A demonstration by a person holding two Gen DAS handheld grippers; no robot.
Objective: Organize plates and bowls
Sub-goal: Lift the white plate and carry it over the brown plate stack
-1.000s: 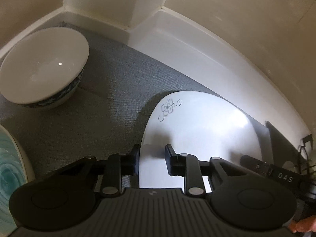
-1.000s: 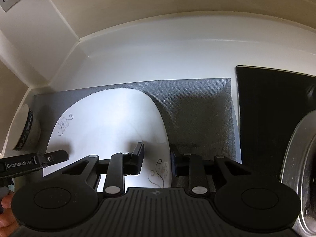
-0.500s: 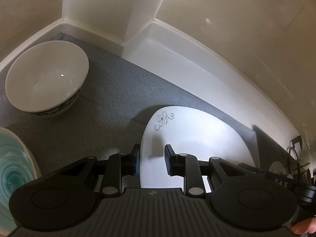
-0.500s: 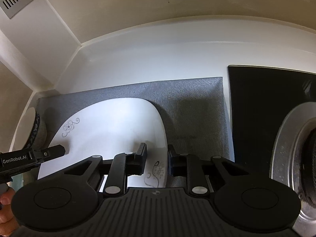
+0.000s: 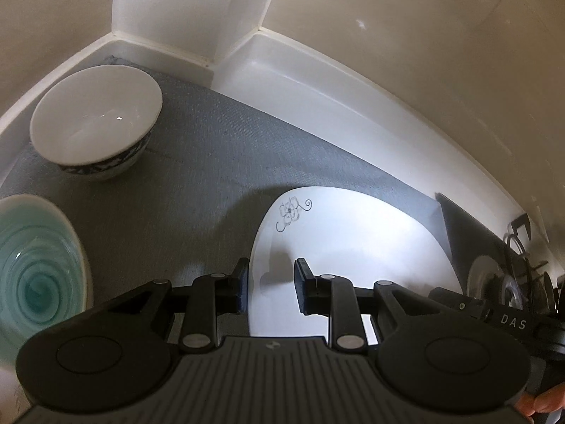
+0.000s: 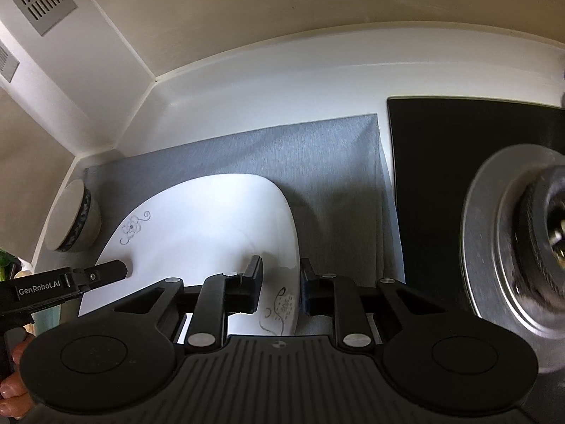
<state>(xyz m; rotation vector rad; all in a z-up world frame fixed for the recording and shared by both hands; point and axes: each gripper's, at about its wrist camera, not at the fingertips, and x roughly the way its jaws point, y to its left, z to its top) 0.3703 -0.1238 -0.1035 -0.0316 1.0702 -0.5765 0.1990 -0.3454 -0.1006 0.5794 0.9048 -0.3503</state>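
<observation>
Left wrist view: my left tool (image 5: 270, 282) is narrowed onto the near left edge of the white flower-print plate (image 5: 353, 247), one finger outside the rim, the other over its face. Right wrist view shows my right tool (image 6: 280, 288) clamped the same way on the plate's right edge, by the second flower print. The plate sits over the grey mat (image 5: 212, 162), between both tools; whether it has cleared the mat I cannot tell.

Progress, as I judge it: early. Nothing is stacked. The patterned bowl (image 5: 95, 120) stands well left of the plate at the mat's far corner, and the teal swirl plate (image 5: 35, 265) lies left of the plate, nearer me. All three remain apart, so the grouping is left to do.

Hard to read: the plate's near edge is hidden behind the tool bodies. The teal plate is cut off by the frame. Right of the plate, the black hob (image 6: 441, 176) and a steel burner (image 6: 512, 247) are blurred.
</observation>
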